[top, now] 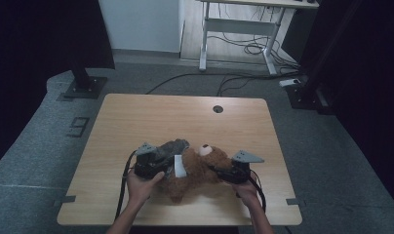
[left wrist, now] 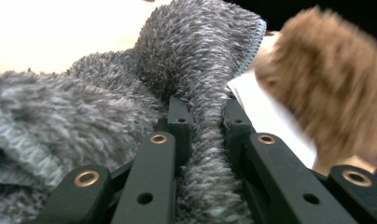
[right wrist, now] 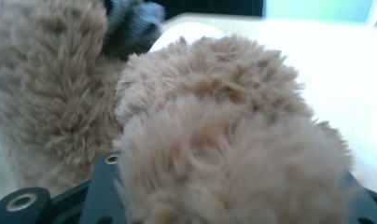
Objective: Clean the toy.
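A brown teddy bear (top: 197, 171) lies on its back near the front of the wooden table (top: 151, 117), a white tag (top: 179, 165) on its side. A grey fuzzy cloth (top: 173, 146) lies against the bear's left. My left gripper (top: 165, 165) is shut on a fold of that grey cloth (left wrist: 203, 70), with the jaws pinching it at the left gripper (left wrist: 205, 114); the brown bear (left wrist: 331, 79) and white tag (left wrist: 270, 121) sit just right of it. My right gripper (top: 216, 170) is closed on a furry limb of the bear (right wrist: 233, 154), and fur hides its tips.
A round cable hole (top: 218, 108) sits at the table's far edge. Behind the table stand a white desk frame (top: 239, 24) with floor cables (top: 244, 48), a black stand base (top: 83, 87) at left and another (top: 305, 95) at right.
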